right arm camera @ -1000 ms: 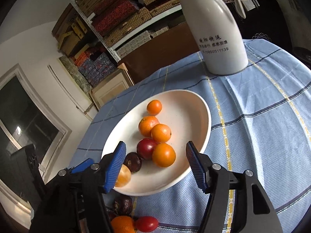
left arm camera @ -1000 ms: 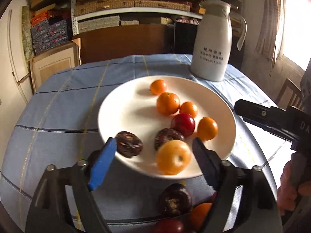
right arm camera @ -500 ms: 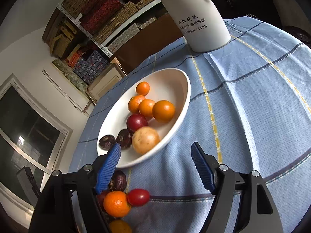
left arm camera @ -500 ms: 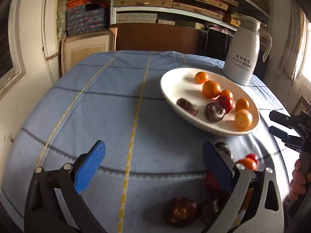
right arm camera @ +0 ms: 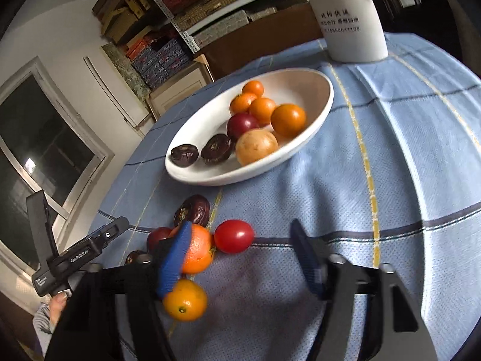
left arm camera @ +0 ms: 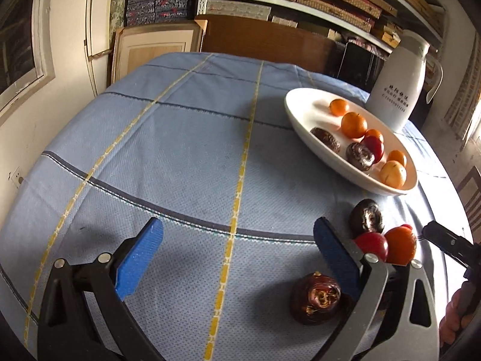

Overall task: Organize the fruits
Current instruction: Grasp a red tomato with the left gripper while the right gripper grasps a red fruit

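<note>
A white plate [left arm camera: 300, 120] at the right holds several oranges, two dark wrinkled fruits, a red plum and a yellow fruit [left arm camera: 392, 174]. My left gripper [left arm camera: 237, 240] is wide open over bare blue cloth. A dark fruit [left arm camera: 315, 297] lies by its right finger, untouched. In the right wrist view the plate [right arm camera: 324, 102] is ahead. My right gripper [right arm camera: 240, 258] hangs low over loose fruit with its jaws closing. A red fruit [right arm camera: 234, 236] lies just ahead between the fingertips, and no pad touches it. An orange [right arm camera: 198, 252] sits behind the left finger [right arm camera: 174, 261].
A white jug [left arm camera: 396, 90] stands behind the plate. More loose fruit lies on the cloth: a small orange [right arm camera: 185, 299], a dark fruit [right arm camera: 192, 210] and a dark red one [right arm camera: 157, 236]. The left half of the blue tablecloth [left arm camera: 150, 150] is bare.
My left gripper let go of the yellow fruit in the plate, swung left and opened wider. My right gripper dropped toward the loose fruit near the table edge, and its jaws narrowed.
</note>
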`<state>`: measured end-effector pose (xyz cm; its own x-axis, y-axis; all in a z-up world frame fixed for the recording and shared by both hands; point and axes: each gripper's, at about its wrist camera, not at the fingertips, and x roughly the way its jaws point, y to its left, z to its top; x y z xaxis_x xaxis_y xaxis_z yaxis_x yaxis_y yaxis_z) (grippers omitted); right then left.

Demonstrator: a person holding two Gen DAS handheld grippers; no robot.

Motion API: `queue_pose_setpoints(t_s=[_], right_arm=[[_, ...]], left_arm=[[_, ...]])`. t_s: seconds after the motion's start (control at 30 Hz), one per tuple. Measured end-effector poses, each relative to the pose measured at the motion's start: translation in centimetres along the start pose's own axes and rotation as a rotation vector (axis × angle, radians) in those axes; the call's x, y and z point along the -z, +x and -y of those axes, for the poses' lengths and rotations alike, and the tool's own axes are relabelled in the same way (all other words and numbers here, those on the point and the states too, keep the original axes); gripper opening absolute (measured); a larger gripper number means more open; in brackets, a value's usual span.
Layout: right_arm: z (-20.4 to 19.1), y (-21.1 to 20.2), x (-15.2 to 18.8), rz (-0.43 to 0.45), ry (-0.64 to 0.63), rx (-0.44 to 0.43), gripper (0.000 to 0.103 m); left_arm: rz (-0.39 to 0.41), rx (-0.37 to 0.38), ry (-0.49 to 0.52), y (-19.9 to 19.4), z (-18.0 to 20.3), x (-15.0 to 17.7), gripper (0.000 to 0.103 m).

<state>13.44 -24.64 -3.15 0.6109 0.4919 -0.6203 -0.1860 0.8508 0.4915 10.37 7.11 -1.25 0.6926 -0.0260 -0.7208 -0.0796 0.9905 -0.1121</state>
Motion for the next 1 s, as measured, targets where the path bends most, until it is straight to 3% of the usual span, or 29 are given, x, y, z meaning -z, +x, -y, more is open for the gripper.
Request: queue_pose_setpoints(t_s=[0.07, 0.33, 0.47, 0.5, 0.6, 0.8, 0.87, 1.0], right_arm=[[0.6, 0.5, 0.0, -0.035, 0.034, -0.027, 0.044], [0.9, 1.5, 0.1, -0.070, 0.067, -0.052, 0.044], [0.4, 2.0, 0.2, -0.076, 0.053, -0.050, 0.037], [0.2, 2.0, 0.2, -0.079, 0.044, -0.050, 0.032], [-0.2, 2.0, 0.3, -0.079, 0.025, -0.043, 0.032], [0.2, 1.2, -0.1, -0.042, 0.034, -0.003, 0.032], [0.5, 1.3, -0.1, -0.045, 0.043, 0.007, 0.032], [0.4, 1.3, 0.0, -0.049, 0.033, 0.010, 0.032]], left_arm=[[0.002, -0.002, 0.006, 0.0, 0.1, 0.1, 0.098], [0.002, 0.013, 0.046, 0.0, 0.9, 0.2, 0.098], [0.018, 0.035, 0.104, -0.4, 2.1, 0.4, 0.098], [0.027, 0.052, 0.128, -0.6, 2.6, 0.5, 0.098], [0.050, 0.094, 0.208, -1.2, 4.3, 1.0, 0.098], [0.077, 0.091, 0.396, -1.6, 8.3, 2.3, 0.098], [0.083, 0.091, 0.406, -1.6, 8.7, 2.2, 0.098], [0.034, 0.178, 0.364, -0.7, 8.5, 1.6, 0.096]])
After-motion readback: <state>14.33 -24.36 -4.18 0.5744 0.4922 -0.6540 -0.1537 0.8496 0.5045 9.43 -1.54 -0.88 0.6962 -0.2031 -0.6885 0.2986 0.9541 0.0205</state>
